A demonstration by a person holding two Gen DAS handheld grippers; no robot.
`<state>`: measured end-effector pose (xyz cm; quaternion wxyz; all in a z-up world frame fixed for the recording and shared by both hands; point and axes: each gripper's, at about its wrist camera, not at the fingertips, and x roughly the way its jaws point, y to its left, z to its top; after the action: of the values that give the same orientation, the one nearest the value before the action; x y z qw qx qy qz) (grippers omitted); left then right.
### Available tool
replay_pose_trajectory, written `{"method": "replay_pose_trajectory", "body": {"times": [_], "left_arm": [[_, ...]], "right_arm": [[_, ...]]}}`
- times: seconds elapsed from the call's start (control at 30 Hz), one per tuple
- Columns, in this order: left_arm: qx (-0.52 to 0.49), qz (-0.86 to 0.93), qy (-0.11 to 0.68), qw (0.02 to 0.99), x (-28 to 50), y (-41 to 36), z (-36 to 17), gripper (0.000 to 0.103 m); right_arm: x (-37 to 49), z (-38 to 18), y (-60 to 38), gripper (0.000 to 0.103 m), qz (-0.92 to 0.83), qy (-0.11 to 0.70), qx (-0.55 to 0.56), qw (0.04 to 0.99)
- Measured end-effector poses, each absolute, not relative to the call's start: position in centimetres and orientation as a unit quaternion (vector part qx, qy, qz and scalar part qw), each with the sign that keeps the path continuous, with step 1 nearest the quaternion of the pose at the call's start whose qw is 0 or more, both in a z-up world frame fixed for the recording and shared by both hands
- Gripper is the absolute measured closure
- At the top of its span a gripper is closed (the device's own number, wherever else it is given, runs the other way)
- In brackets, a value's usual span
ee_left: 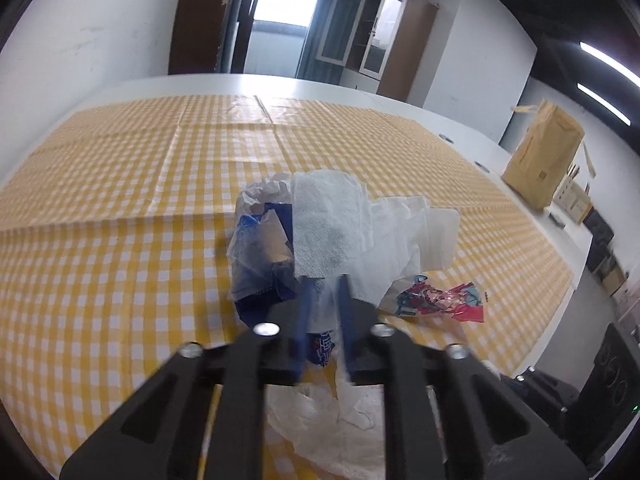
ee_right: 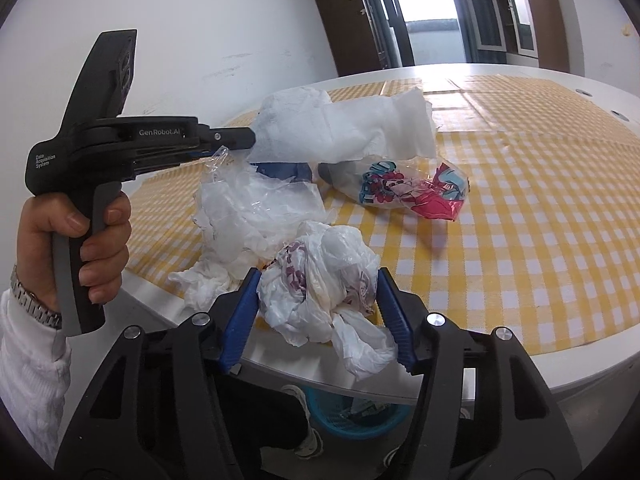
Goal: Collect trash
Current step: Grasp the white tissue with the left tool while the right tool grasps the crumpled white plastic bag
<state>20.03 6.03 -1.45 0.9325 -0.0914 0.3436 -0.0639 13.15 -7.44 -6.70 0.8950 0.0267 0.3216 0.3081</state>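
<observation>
My left gripper [ee_left: 324, 282] is shut on a white paper tissue [ee_left: 328, 224] and holds it up over the table; a blue-and-clear wrapper [ee_left: 260, 240] sits just left of it. In the right wrist view the same left gripper [ee_right: 249, 139] reaches in from the left, its tips buried in the tissue [ee_right: 340, 128]. My right gripper [ee_right: 320, 312] has both blue pads against a crumpled white plastic bag with purple print [ee_right: 320, 288] at the table's near edge. A red and teal wrapper [ee_right: 412, 192] [ee_left: 440, 298] and crumpled clear plastic [ee_right: 256, 208] lie on the yellow checked cloth [ee_right: 520, 220].
A blue basket [ee_right: 352, 416] with scraps in it stands on the floor under the table edge. A brown paper bag [ee_left: 544, 160] stands at the table's far right. A hand with a white sleeve and a metal watch [ee_right: 76, 240] grips the left tool.
</observation>
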Motion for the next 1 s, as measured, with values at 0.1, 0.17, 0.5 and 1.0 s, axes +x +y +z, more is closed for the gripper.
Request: {"method": "replay_pose_trajectory", "body": {"times": [0.1, 0.17, 0.5, 1.0], "left_arm": [[-0.081, -0.066, 0.336, 0.936, 19.8, 5.5, -0.9, 0.102], [-0.078, -0.067, 0.333, 0.937, 19.8, 5.4, -0.6, 0.102], [-0.085, -0.069, 0.287, 0.952, 18.6, 5.4, 3.2, 0.103], [-0.086, -0.056, 0.204, 0.974, 11.7, 6.0, 9.8, 0.103]], "right_arm": [[13.2, -6.7, -8.0, 0.051, 0.307, 0.321, 0.029, 0.895], [13.0, -6.7, -8.1, 0.052, 0.306, 0.319, 0.026, 0.896], [12.0, -5.8, -8.2, 0.052, 0.304, 0.306, 0.019, 0.902], [9.0, -2.4, -9.4, 0.052, 0.307, 0.266, 0.018, 0.914]]}}
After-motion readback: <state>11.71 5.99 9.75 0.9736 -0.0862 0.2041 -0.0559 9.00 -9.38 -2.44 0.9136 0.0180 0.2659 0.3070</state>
